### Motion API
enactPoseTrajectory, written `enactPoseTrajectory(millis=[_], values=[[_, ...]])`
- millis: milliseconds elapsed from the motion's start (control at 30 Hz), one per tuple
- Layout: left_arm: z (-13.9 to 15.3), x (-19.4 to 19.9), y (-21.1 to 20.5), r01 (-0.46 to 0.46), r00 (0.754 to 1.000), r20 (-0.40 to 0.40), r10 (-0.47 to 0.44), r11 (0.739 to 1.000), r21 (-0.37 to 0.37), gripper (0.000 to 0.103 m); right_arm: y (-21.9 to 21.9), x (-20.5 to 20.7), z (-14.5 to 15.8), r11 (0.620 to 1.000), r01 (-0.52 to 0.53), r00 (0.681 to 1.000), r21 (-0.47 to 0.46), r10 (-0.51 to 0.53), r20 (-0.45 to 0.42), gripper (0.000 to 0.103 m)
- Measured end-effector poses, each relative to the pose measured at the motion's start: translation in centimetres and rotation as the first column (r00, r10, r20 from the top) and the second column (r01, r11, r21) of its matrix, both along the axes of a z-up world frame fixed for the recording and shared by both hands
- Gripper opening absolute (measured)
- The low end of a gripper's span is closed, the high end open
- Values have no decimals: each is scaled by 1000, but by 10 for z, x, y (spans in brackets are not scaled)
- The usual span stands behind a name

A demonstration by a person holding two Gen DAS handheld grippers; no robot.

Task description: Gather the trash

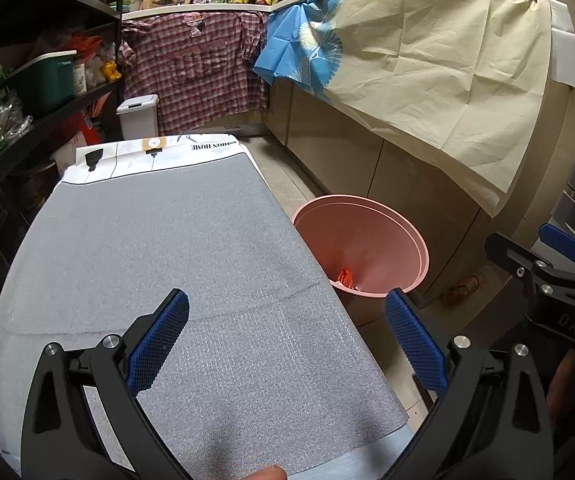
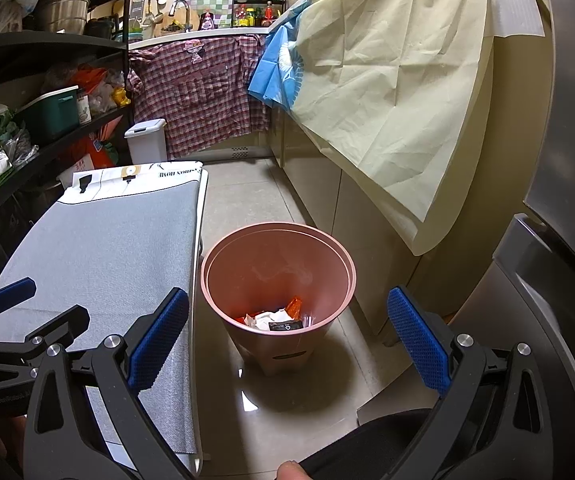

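Trash wrappers [image 2: 283,318] are lying in round pink plastic bin [image 2: 279,280]; grey-covered worktop [image 1: 167,260] is showing bare; left tongs [image 1: 287,344] and right tongs [image 2: 287,340] are being held spread, empty; collection judged finished.

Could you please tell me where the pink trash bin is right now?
The pink trash bin stands on the tiled floor just right of the grey-covered table, centred in the right wrist view, with the cabinets on its far side.
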State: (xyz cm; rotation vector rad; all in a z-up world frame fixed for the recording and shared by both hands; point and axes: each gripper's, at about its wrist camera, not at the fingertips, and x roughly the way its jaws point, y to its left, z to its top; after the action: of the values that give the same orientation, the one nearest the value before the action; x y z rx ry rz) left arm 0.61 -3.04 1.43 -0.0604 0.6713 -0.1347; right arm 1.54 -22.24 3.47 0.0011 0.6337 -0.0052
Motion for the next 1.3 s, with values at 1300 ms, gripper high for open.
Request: enactPoseTrajectory(millis=[1300], values=[[-2, 6, 0, 18, 1000, -20, -18, 1000, -20, 95, -2, 1, -1, 1000, 4, 1000, 0, -4, -1, 98]])
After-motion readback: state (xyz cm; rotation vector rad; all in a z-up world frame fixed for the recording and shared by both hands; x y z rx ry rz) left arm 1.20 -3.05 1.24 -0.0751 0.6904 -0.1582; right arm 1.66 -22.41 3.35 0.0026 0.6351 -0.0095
